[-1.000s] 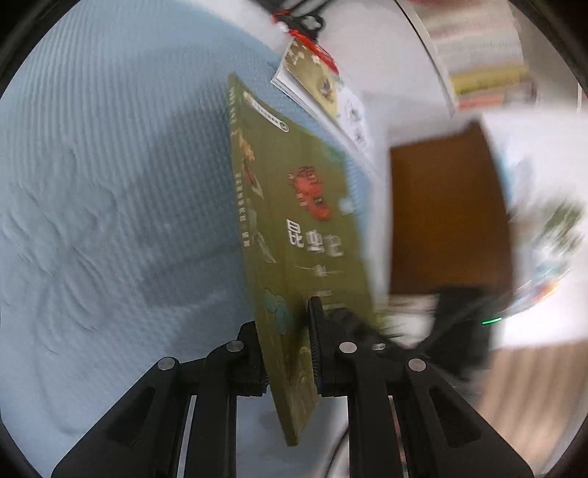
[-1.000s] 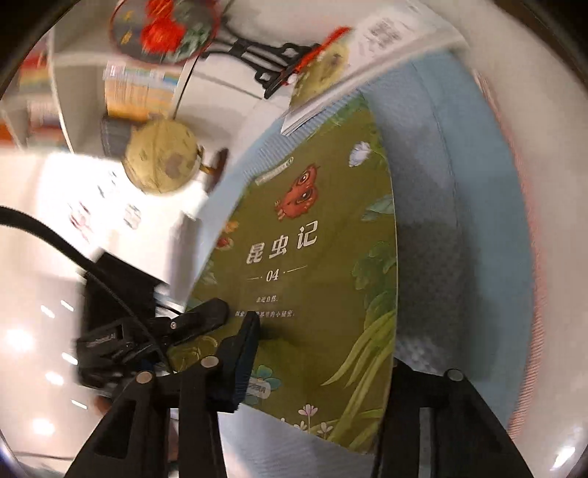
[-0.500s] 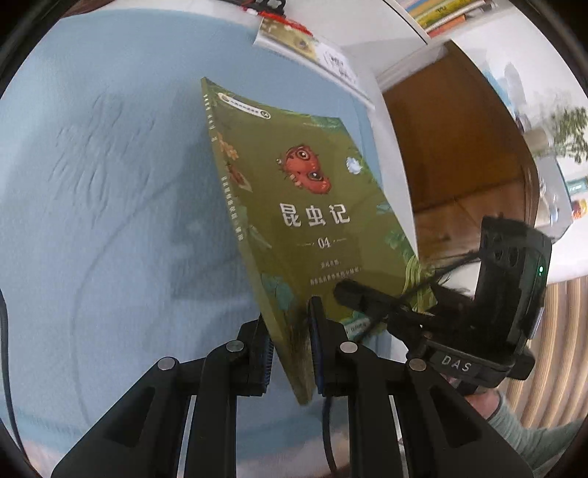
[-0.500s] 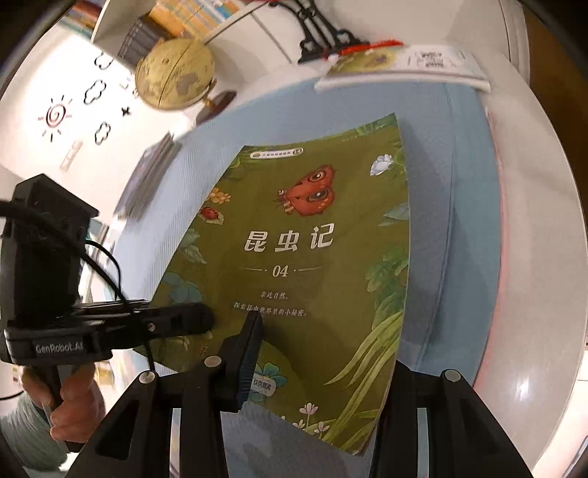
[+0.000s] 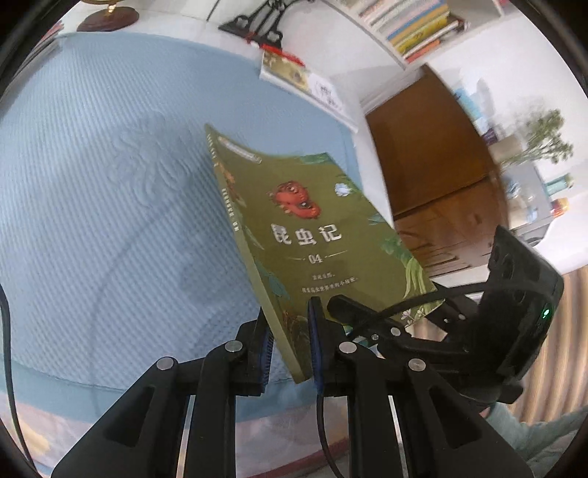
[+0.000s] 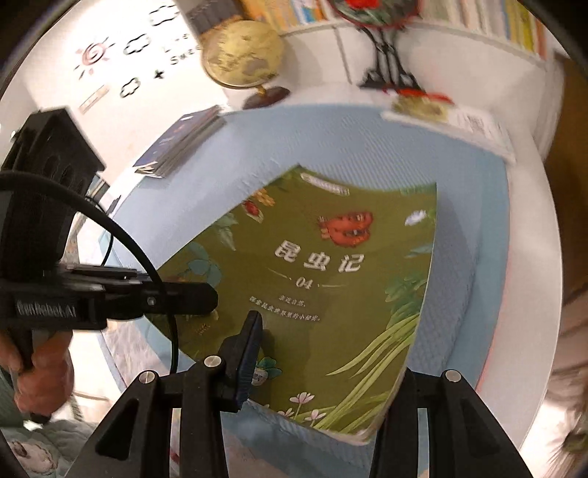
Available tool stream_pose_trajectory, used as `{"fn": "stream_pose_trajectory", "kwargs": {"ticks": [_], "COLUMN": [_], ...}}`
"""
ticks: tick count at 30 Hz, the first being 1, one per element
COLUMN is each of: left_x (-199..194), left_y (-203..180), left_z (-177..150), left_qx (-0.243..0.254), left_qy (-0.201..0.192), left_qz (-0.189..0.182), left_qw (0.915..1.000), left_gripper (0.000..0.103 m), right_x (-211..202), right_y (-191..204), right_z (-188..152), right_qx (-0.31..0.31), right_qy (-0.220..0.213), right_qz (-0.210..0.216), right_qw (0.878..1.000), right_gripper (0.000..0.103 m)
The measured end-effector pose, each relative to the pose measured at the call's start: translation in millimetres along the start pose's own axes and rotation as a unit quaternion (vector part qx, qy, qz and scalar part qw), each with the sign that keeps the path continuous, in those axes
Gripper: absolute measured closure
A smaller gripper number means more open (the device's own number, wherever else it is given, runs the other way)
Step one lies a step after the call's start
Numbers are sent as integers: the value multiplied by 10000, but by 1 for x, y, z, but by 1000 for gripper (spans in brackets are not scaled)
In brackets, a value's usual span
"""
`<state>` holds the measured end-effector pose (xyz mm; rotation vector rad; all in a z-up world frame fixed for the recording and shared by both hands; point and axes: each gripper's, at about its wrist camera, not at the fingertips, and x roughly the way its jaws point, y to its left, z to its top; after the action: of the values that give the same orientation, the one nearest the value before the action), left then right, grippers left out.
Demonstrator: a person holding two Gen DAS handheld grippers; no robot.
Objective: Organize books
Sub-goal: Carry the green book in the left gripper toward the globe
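Our left gripper [image 5: 288,340] has its fingers [image 5: 315,342] clamped on the spine edge of the green book [image 5: 312,235], near its lower corner, and our right gripper [image 6: 327,364] grips the same book [image 6: 323,279] across its lower edge: one finger [image 6: 246,353] lies on the cover, while the other is hidden under the book, so we judge it a grip, not a rest. The book hangs tilted above the blue mat [image 5: 110,191] on the desk [image 6: 533,331], clear of the surface. We should keep both hands moving together, since a thin paperback bends if one hand leads. Ahead lie a flat book [image 5: 301,79] at the mat's far edge and the shelf of books [image 5: 415,25] beyond; which is our target we cannot tell. We should level the cover before setting it down.
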<state>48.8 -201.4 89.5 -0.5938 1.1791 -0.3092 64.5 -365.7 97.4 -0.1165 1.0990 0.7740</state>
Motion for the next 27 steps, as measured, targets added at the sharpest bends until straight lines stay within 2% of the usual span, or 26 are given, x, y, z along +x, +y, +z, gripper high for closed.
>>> {"fn": "stream_pose_trajectory", "kwargs": {"ticks": [5,9,16,23,25,27], "left_x": [-36,-75,-157,-210,-216,-218], "left_y": [28,63,141,234,266,287], "left_z": [11,34,79,127,140,148], "left_qx": [308,426,521,202,-159,-309], "left_qy": [-133,-302,-773,-1146,-1184,-1231], "left_qz": [-74,-181,-38,243,182,224], "left_qw": [9994,9985,9956,9929,9927,9917], "left_gripper": [87,86,86,84,85,86], "right_x": [10,24,71,152,175,196], "right_y": [43,83,157,223,235,242], "right_z": [32,66,140,219,237,254], "right_qx": [-215,-222,-120,-132,-151,-50], "right_qy": [-249,-453,-773,-864,-765,-599], "right_qz": [-187,-329,-3,441,517,592], "right_qw": [9993,9982,9969,9952,9956,9964], "right_gripper": [63,63,62,61,61,61]}}
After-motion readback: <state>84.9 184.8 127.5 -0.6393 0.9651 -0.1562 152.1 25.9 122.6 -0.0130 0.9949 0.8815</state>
